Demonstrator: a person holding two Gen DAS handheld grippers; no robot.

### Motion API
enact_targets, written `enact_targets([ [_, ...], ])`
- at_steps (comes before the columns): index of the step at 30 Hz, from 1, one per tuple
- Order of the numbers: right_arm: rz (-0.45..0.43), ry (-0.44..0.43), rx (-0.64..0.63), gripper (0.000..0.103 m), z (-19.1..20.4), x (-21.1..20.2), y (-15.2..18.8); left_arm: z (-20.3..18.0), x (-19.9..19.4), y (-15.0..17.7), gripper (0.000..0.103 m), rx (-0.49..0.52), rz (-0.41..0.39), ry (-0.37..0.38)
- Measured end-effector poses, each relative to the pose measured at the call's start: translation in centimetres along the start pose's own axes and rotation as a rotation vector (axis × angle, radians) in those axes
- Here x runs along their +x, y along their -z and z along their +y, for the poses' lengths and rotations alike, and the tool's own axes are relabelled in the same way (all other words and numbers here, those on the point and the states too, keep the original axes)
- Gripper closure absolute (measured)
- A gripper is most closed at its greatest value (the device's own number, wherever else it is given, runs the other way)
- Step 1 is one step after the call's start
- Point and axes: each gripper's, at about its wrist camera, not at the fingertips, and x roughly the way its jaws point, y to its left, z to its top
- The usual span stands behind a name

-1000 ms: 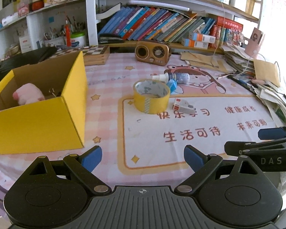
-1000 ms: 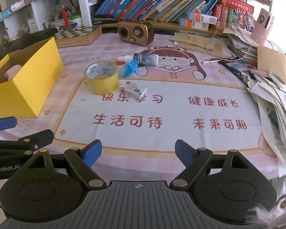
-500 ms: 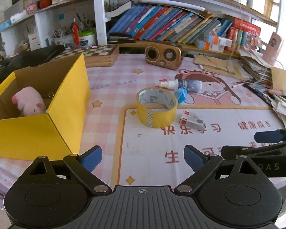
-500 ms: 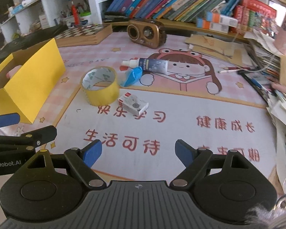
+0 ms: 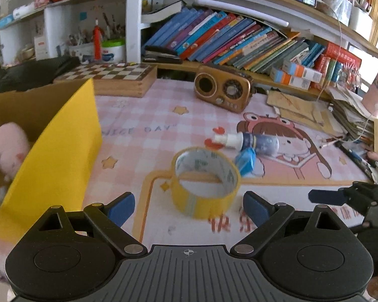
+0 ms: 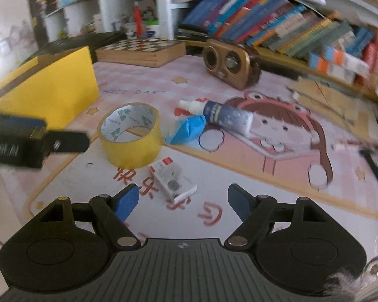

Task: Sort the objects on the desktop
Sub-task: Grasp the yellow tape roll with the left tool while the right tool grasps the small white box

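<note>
Both claws have closed in: left claw [image 5: 189, 207] gapes empty before the tape roll [image 5: 205, 181]; right claw [image 6: 183, 200], wide and empty, should straddle the small box [image 6: 173, 182] squarely.

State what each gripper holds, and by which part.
Nothing is held. The left gripper is open toward the tape roll; the right gripper is open near the small box.

Yellow tape [image 5: 205, 180], yellow box [image 5: 55, 148] w/ pink plush [image 5: 8, 146] inside; blue packet [image 6: 186, 129] beside tape; pink-checked mat [image 5: 148, 125]; checkered board [image 5: 113, 71].
</note>
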Motion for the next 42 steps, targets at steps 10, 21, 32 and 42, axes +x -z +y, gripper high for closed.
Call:
enact_targets([
  [10, 0.008, -0.075, -0.110, 0.029, -0.1, 3.2, -1.1, -1.6, 5.8, -1.9, 0.008, 0.048, 0.058, 0.012],
  [21, 0.031, -0.098, -0.086, 0.035, -0.2, 4.3, -1.3, -2.7, 8.8, -2.2, 0.005, 0.091, 0.085, -0.030],
  [32, 0.052, -0.109, -0.124, 0.041, 0.6, 4.8, -1.0, -0.9, 5.6, -1.2, 0.016, 0.110, 0.066, -0.051],
  [42, 0.057, -0.116, -0.090, 0.076, 0.0, 4.4, -1.0, 2.0, -3.5, 1.8, 0.016, 0.061, -0.013, 0.001],
])
